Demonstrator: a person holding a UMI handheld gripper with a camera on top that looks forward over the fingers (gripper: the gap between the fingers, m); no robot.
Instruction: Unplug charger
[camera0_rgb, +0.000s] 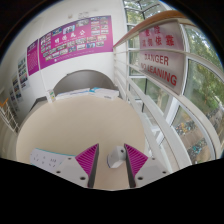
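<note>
Gripper (112, 160): we see the fingers parted, gripping nothing.
Charger (117, 155): we judge it just ahead – between the fingertips, at the table (70, 125) edge.

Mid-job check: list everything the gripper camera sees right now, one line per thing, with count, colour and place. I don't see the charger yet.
Table: one, round, pale beige, just ahead of the fingers.
White object: one, small, at the table's near edge between the fingertips, touching neither; possibly the charger, too small to confirm.
Poster board: one, magenta with photos, on the wall beyond the table.
Red sign: one, red with white lettering, on the glass right of the table.
Windows: a row, glass, along the right side, greenery outside.
Gripper: one, white fingers with magenta pads, open, nothing held.
</note>
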